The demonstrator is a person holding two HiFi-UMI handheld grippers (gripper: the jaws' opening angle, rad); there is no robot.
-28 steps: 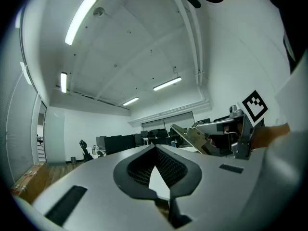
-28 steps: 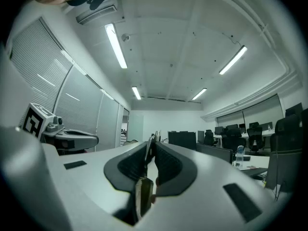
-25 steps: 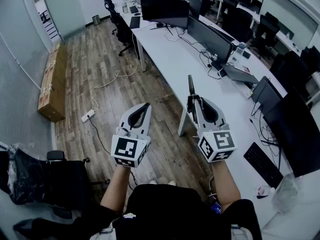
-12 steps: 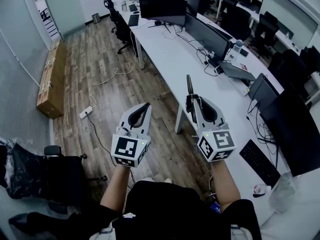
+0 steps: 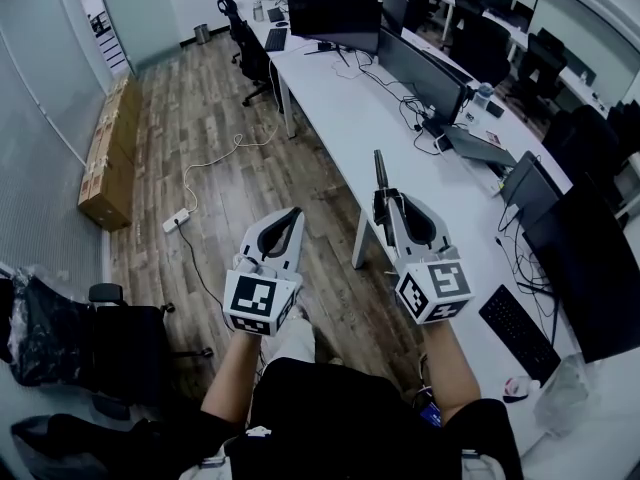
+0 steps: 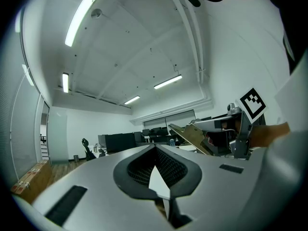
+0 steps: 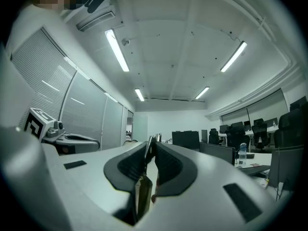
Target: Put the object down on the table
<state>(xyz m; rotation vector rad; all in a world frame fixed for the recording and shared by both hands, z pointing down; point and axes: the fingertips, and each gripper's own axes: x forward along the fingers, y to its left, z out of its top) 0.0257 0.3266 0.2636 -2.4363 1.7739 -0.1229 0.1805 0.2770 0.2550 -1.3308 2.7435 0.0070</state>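
My right gripper is shut on a thin, flat, olive-brown object that sticks up past the fingertips, over the floor beside the near edge of the long white table. In the right gripper view the object stands edge-on between the closed jaws of my right gripper. In the left gripper view the object shows as a tan blade-like strip. My left gripper hangs over the wooden floor to the left, and its tips meet with nothing between them.
Monitors, cables and a laptop stand on the table, and a keyboard lies at the near right. Cardboard boxes line the left wall. A power strip lies on the floor. A black chair stands at the near left.
Both grippers keep their pose and grip. The room has shifted slightly in the head view, and a pale leg now shows below the left gripper.
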